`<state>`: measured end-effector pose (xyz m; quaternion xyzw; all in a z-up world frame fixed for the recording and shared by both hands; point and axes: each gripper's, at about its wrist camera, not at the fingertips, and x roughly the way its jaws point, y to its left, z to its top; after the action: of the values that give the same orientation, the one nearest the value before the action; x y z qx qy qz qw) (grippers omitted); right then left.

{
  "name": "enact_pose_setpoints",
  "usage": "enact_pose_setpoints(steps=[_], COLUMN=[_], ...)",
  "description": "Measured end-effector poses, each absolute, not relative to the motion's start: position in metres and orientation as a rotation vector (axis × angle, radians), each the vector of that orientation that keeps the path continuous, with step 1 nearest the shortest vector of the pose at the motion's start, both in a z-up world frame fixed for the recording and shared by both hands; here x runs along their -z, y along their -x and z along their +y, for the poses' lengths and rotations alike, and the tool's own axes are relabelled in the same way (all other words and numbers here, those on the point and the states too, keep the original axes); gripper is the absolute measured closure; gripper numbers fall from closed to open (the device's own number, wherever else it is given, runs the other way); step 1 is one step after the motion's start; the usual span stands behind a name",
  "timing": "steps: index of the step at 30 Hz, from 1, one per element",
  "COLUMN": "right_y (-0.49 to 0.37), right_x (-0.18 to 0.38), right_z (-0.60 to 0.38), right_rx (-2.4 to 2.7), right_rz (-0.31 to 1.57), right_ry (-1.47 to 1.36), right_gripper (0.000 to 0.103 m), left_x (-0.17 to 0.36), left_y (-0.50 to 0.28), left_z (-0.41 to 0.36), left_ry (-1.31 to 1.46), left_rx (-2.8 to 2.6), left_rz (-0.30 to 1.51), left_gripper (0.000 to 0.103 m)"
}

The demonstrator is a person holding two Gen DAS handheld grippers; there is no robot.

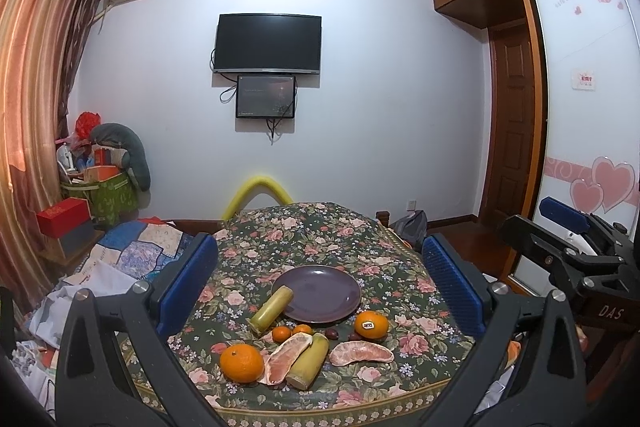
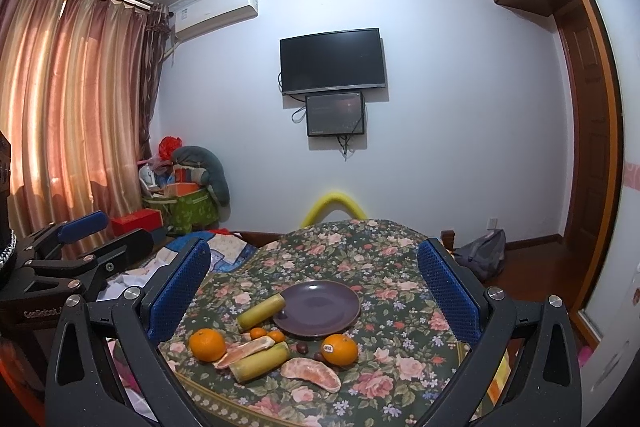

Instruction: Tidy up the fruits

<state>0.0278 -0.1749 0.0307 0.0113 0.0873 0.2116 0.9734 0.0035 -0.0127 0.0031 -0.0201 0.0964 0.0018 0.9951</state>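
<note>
Both tools, left tool [image 1: 320, 267] and right tool [image 2: 314, 275], are hanging spread apart and empty, so I'm thinking go for the stickered orange [image 2: 340, 348] first, squeezing gently, and land it on the purple plate [image 2: 320, 323].

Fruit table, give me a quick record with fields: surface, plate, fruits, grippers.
surface: floral tablecloth
plate: purple plate, nothing on it
fruits: two oranges, two pomelo segments, two sugarcane pieces, small tangerines
grippers: left gripper and right gripper open, holding nothing
</note>
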Motion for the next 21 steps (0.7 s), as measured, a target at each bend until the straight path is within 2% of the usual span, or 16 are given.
enact_pose_setpoints(steps=[21], right_y=[-0.0284], right_x=[-0.0296], right_z=[-0.1735], right_rx=[-0.428], right_rz=[0.18], right_ry=[-0.019], right_gripper=[0.0], left_x=[0.0004], left_y=[-0.005], left_z=[-0.0064], left_ry=[0.053], left_rx=[-0.002], left_rz=[0.193], left_gripper=[0.0])
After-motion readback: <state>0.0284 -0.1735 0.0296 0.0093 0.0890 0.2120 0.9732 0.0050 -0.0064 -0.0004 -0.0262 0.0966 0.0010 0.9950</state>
